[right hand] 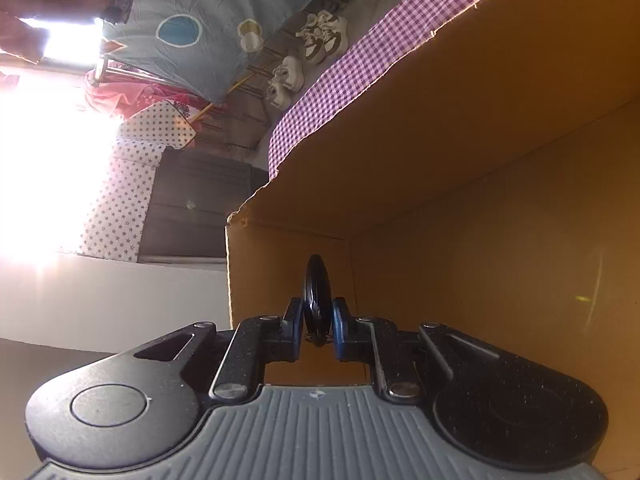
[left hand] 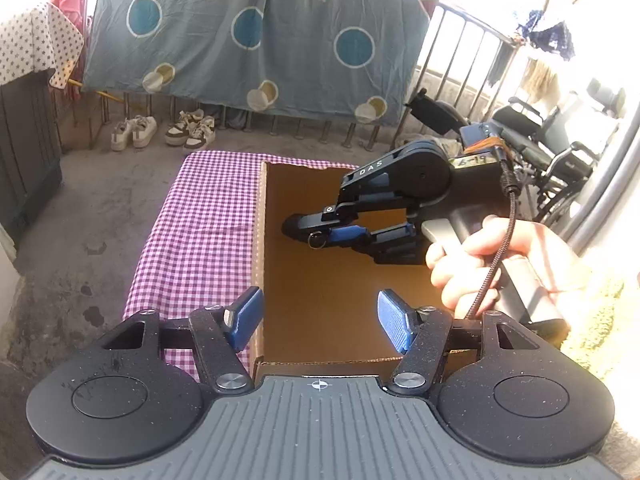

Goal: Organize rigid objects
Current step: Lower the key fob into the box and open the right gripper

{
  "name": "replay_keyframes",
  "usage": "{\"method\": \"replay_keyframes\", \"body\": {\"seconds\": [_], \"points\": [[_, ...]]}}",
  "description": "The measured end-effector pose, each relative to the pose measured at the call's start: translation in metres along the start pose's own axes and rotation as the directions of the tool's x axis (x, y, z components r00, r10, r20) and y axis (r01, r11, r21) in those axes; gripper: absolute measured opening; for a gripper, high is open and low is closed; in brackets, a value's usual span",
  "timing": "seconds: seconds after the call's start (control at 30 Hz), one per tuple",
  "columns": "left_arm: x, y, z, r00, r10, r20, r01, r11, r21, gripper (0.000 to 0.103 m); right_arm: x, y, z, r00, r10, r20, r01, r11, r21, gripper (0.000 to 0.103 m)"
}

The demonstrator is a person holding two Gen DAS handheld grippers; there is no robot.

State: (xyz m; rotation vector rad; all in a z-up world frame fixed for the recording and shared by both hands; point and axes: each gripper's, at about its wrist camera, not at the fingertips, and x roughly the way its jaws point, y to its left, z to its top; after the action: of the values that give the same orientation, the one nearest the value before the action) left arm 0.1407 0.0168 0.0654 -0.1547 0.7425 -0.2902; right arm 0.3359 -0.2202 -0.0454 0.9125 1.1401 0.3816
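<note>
a: quick pass. your left gripper (left hand: 320, 322) stood spread over the near edge of the cardboard box (left hand: 320, 280), blue pads (left hand: 394, 326) apart, nothing between them.

b: and your right gripper (right hand: 317, 322)?

a: pressed together on a small black object (right hand: 318, 296), thin and rounded, seen edge-on in the right wrist view. a little metal ring (left hand: 318, 239) hung from it in the left wrist view. can't tell exactly what it was, maybe a key fob.

b: where was it?

a: inside the box, low over the floor of it, pinched at your right gripper's tips (left hand: 298, 226). can't tell if it touched the cardboard. your right hand (left hand: 472, 264) wrapped the grey handle, cable running in front of the fingers.

b: box contents?

a: only bare brown cardboard showed in both views. torn rim along the far wall.

b: where did the box sit?

a: on a table with a purple checked cloth (left hand: 208, 216), cloth showing to the left of the box. concrete floor (left hand: 80, 208) around it.

b: background?

a: two pairs of sneakers (left hand: 164, 130) by a railing, a blue sheet (left hand: 256, 36) with circles and triangles hung over it, a wheelchair (left hand: 552, 148) off to the right.
</note>
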Motion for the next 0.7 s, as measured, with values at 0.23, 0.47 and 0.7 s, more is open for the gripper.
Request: {"method": "replay_keyframes", "body": {"seconds": [0.23, 0.47, 0.7], "points": [[-0.016, 0.003, -0.002, 0.998, -0.029, 0.052, 0.031, 0.999, -0.023, 0.068, 0.028, -0.009, 0.004, 0.997, -0.063, -0.041, 0.065, 0.996, 0.056, 0.023], [-0.034, 0.003, -0.005, 0.992, -0.054, 0.113, 0.057, 0.998, -0.022, 0.070, -0.009, -0.008, -0.006, 0.999, -0.051, 0.003, 0.050, 0.997, 0.051, 0.031], [-0.058, -0.008, -0.011, 0.985, -0.079, 0.151, 0.078, 0.997, 0.011, 0.073, -0.079, -0.006, -0.030, 0.995, 0.086, 0.052, -0.087, 0.996, 0.023, 0.032]]}}
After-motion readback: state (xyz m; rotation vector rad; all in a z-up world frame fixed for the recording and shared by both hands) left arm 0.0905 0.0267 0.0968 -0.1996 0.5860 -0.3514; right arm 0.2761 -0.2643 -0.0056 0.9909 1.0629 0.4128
